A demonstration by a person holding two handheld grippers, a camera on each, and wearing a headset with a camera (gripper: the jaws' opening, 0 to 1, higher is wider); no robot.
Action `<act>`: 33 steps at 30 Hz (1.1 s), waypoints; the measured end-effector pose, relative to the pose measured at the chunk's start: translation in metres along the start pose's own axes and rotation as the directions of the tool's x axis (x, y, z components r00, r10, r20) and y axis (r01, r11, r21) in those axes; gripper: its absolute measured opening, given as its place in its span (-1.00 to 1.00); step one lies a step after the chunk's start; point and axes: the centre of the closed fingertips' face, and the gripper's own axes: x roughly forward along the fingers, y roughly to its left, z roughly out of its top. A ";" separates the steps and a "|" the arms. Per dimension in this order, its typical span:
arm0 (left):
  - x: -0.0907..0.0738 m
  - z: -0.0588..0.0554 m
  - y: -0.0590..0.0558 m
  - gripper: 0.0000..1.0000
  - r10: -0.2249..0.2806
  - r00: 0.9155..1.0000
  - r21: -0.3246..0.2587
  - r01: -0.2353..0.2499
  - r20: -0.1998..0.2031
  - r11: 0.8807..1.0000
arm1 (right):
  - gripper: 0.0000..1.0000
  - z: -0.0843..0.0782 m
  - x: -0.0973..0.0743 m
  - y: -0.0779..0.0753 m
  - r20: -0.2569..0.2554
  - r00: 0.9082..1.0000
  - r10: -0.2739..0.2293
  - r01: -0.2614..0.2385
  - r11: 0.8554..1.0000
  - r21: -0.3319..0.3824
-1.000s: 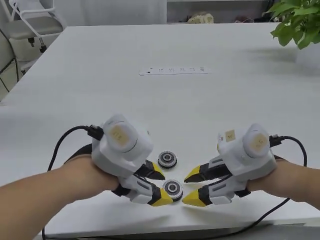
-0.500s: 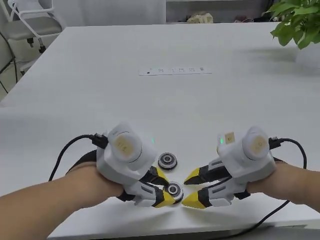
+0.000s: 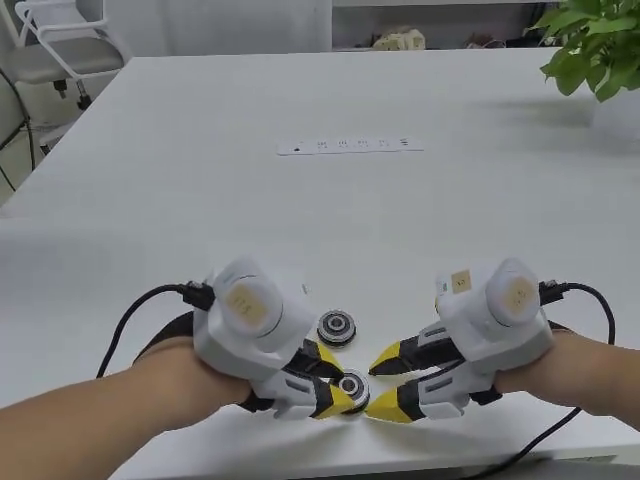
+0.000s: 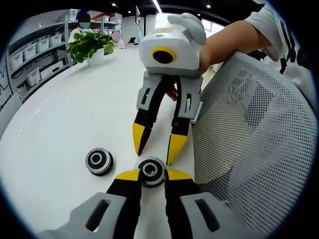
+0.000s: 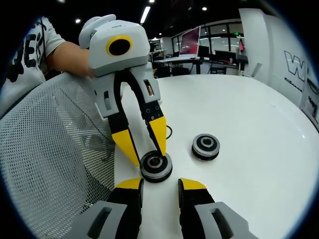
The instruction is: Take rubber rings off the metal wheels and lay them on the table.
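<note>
My left tool (image 3: pixel 337 381) clamps the front wheel (image 3: pixel 351 384) while my right tool (image 3: pixel 376 385), jaws apart just beside it, should nip only the ring (image 5: pixel 150 178) and peel gently.

No passage between the grippers: near wheel (image 3: pixel 350 384), held by left gripper (image 3: pixel 339 381), faces the parted tips of right gripper (image 3: pixel 378 385); second wheel (image 3: pixel 335 326) just beyond; table (image 3: pixel 300 220) ahead open to power strip (image 3: pixel 350 144).

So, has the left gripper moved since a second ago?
Yes. The left gripper moved right: the near wheel, earlier just beyond its tips, now sits between its jaws.
</note>
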 end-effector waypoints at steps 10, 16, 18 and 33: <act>0.000 -0.001 0.003 -0.84 0.023 1.000 0.025 -0.023 -0.007 0.999 | -0.49 0.002 0.000 0.000 0.008 1.000 -0.002 0.002 1.000 0.003; 0.000 -0.001 0.004 -0.85 0.028 1.000 0.029 -0.028 -0.008 0.999 | -0.51 0.005 0.000 0.001 0.017 1.000 -0.002 0.002 1.000 -0.004; 0.000 -0.001 0.005 -0.86 0.031 0.999 0.029 -0.030 -0.008 0.999 | -0.52 0.007 0.001 0.002 0.021 1.000 0.000 0.000 1.000 -0.008; 0.000 -0.001 0.006 -0.87 0.035 0.999 0.026 -0.034 -0.009 0.999 | -0.58 0.005 0.007 0.005 0.015 1.000 0.011 -0.011 1.000 -0.015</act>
